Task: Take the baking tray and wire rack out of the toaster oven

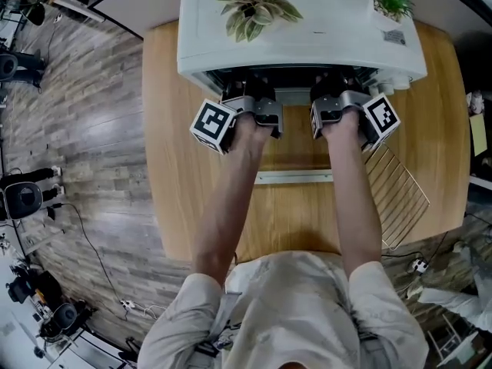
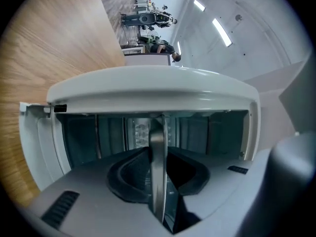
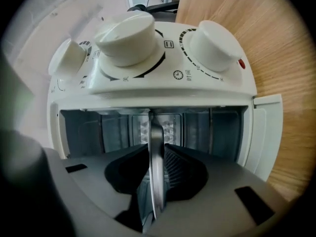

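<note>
Evidently gripping baking tray (image 2: 157,172) at oven (image 1: 323,44) mouth, table's (image 1: 169,144) far edge.
Left gripper (image 1: 261,115) and right gripper (image 1: 329,115) are clenching its lip, keeping it level.

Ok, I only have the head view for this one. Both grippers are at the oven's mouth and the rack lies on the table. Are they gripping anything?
Observer: Yes. In the left gripper view, the left gripper is shut on the thin metal rim of the tray.
Operator: And the other one?
Observer: Same. The right gripper is shut on that rim too, and the rim shows edge-on between its pads.
Operator: Anything else left inside?
Observer: Nothing that shows. Past the tray, both gripper views give only the bare inner walls of the oven.
</note>
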Demonstrator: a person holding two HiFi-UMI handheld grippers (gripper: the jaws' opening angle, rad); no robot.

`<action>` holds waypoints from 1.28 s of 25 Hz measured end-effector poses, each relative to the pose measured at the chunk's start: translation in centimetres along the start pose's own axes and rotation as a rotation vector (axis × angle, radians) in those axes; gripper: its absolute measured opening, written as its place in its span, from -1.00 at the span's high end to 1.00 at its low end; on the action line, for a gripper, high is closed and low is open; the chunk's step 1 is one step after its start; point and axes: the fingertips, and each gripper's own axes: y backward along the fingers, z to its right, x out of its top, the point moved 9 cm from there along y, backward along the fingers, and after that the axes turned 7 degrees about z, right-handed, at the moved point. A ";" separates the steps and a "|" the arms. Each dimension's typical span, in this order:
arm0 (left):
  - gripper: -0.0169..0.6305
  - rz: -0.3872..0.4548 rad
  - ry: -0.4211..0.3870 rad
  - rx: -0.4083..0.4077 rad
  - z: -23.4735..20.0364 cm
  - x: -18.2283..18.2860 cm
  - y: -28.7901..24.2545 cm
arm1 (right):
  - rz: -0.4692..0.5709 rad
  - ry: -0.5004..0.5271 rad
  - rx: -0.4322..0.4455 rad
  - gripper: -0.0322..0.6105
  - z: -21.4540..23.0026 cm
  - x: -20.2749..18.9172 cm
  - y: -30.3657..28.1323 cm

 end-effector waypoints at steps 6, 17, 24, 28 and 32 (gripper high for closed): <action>0.64 -0.007 0.005 -0.001 0.0 0.0 0.1 | -0.001 -0.002 0.009 0.59 0.1 0.0 0.1; 0.65 -0.012 0.016 0.012 -0.2 -0.1 1.6 | -0.011 -0.002 0.000 0.59 0.2 0.0 1.3; 0.66 -0.018 0.024 0.025 -0.1 -0.3 3.8 | -0.028 0.009 -0.010 0.60 0.5 0.0 3.5; 0.66 -0.019 0.023 0.031 -0.2 -0.5 5.5 | -0.030 0.011 -0.013 0.60 1.1 0.1 5.2; 0.67 -0.022 0.027 0.042 -0.3 -0.6 7.2 | -0.036 0.012 -0.023 0.61 1.3 0.0 7.0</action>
